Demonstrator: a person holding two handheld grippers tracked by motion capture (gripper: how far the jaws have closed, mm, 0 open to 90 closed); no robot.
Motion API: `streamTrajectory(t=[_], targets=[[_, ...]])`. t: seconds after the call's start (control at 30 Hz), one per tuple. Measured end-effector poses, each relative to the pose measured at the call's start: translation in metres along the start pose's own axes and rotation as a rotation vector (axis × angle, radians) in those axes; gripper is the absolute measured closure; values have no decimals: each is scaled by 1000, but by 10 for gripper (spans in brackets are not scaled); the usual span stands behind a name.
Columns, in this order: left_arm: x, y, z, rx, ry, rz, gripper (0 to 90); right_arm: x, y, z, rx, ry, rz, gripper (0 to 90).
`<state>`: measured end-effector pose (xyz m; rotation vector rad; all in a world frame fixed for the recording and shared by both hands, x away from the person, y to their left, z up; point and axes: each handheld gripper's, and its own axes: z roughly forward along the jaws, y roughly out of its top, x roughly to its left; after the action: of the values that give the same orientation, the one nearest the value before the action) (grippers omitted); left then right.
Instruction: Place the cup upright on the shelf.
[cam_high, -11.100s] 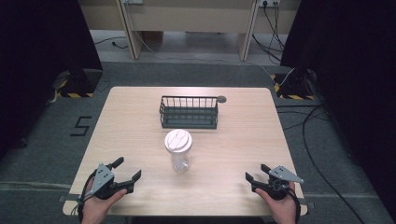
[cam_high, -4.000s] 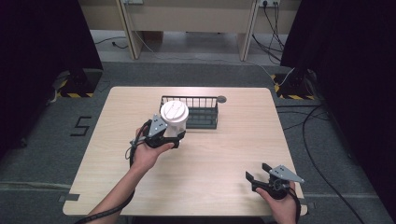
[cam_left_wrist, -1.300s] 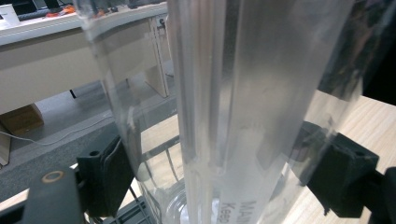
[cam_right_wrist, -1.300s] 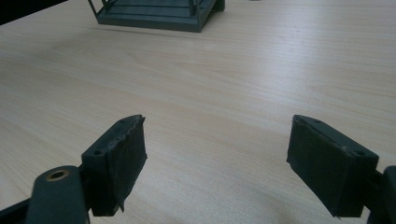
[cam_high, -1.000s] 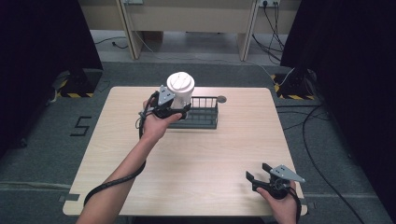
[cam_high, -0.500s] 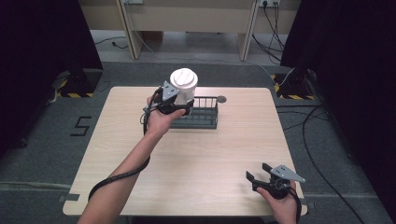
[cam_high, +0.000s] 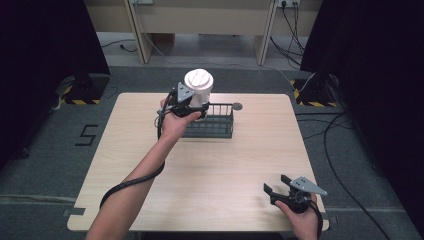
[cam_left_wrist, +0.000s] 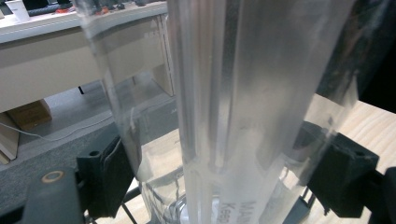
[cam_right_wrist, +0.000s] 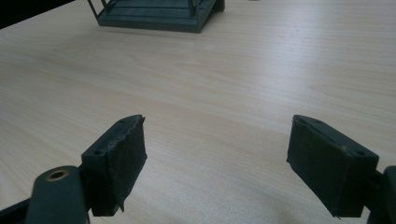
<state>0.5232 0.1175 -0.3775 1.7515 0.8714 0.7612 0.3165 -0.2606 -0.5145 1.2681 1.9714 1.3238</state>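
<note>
On the table, one basket (cam_high: 210, 121), one cup (cam_high: 198, 87)

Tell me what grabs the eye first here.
The clear cup with its white lid, held up by the left gripper above the left end of the dark wire basket at the table's far side. The right gripper rests open at the near right corner.

Grey carpet floor (cam_high: 60, 165), black curtains (cam_high: 45, 40), pale wooden desk (cam_high: 200, 12) behind.
</note>
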Motion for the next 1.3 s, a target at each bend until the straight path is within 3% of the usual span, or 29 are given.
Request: streamTrajectory(t=[0.43,0.8,1.3], targets=[[2,0,20,18,16,-15,177,-1,0,0,2,3,0,199],[4,-10,36,47,36,-37,177,0,0,0,3,8,7,199],[-2,-25,51,78,35,-65,176,0,0,0,5,10,7,199]])
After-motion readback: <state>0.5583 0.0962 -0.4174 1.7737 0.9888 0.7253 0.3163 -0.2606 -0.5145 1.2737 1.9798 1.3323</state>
